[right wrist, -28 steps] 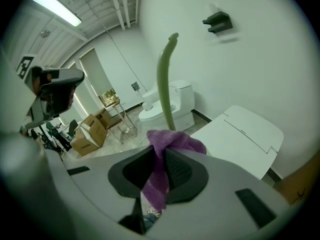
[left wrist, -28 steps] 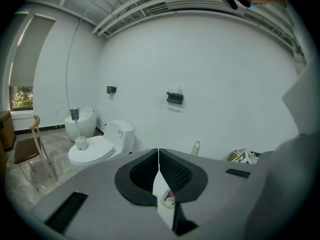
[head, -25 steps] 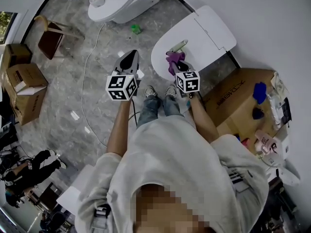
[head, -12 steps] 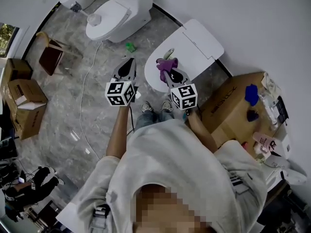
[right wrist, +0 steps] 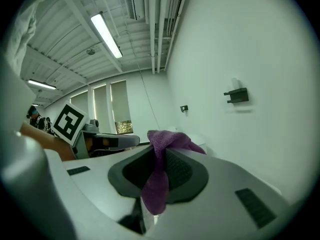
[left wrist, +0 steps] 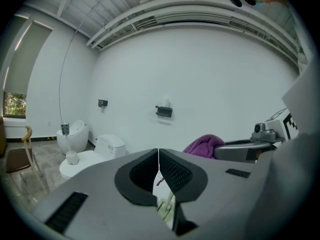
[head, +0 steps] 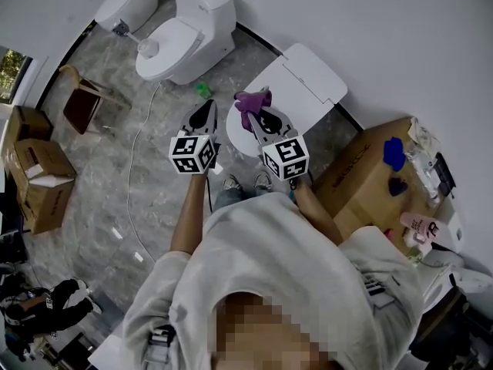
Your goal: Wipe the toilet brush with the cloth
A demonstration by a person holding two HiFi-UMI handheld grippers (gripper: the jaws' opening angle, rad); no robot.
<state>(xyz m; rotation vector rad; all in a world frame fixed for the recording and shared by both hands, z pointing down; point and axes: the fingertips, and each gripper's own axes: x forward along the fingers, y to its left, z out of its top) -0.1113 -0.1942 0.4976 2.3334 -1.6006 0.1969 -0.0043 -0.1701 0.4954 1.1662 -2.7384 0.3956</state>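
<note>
My right gripper (head: 252, 112) is shut on a purple cloth (head: 249, 99), held over the near edge of a flat white toilet lid (head: 308, 75). In the right gripper view the cloth (right wrist: 167, 140) bunches above the jaws and hangs down between them (right wrist: 160, 156). My left gripper (head: 207, 106) hovers just left of it, over the floor, jaws closed tip to tip (left wrist: 158, 154) with nothing gripped. From the left gripper view the cloth (left wrist: 204, 145) and the right gripper (left wrist: 240, 150) show at the right. A pale stick-like thing (left wrist: 166, 204) shows low through the jaw gap; I cannot tell if it is the brush.
Two white toilets (head: 192, 29) (head: 127, 2) stand at the far wall. A small green object (head: 202, 91) and a cable (head: 139, 153) lie on the marble floor. A wooden chair (head: 81, 102) and cardboard boxes (head: 42, 179) are left; a cluttered box (head: 370, 168) is right.
The right gripper has lifted the cloth off the lid and carried it left, closer to the left gripper. The pale object seen on the lid earlier is now out of sight.
</note>
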